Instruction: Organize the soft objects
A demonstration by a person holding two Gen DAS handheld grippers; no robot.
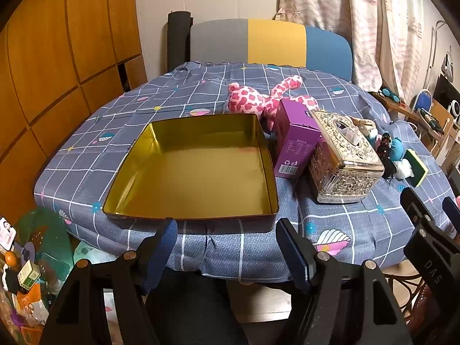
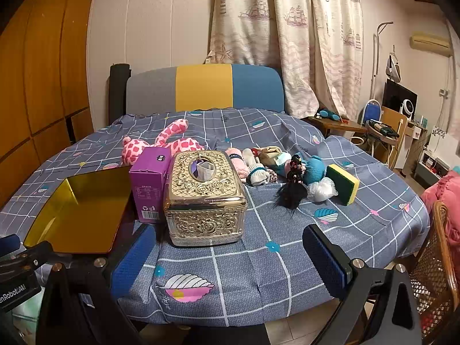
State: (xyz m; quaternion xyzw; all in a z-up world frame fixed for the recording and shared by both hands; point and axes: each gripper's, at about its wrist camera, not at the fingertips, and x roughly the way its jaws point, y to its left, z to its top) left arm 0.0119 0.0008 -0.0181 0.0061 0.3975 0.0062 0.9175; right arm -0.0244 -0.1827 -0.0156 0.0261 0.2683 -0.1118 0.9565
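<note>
Two grippers: left gripper (image 1: 224, 247) and right gripper (image 2: 233, 261), both with jaws apart and empty, at the near edge of the desk (image 2: 258, 273).
Tin: one open gold tin (image 1: 195, 178), empty, directly ahead of the left jaws.
Soft pile: one cluster (image 2: 276, 166) of socks, cloths and a blue plush, too tangled to count; ahead and slightly right of the right jaws, row running left to right.
Sponge: one (image 2: 343, 184), at the pile's right end.
Plush: one pink spotted toy (image 2: 164, 143), behind the purple box (image 2: 149, 184).
Obstacles: one ornate tissue box (image 2: 204, 195) between tin and pile.
Nearer arm: right, by my judgement.
</note>
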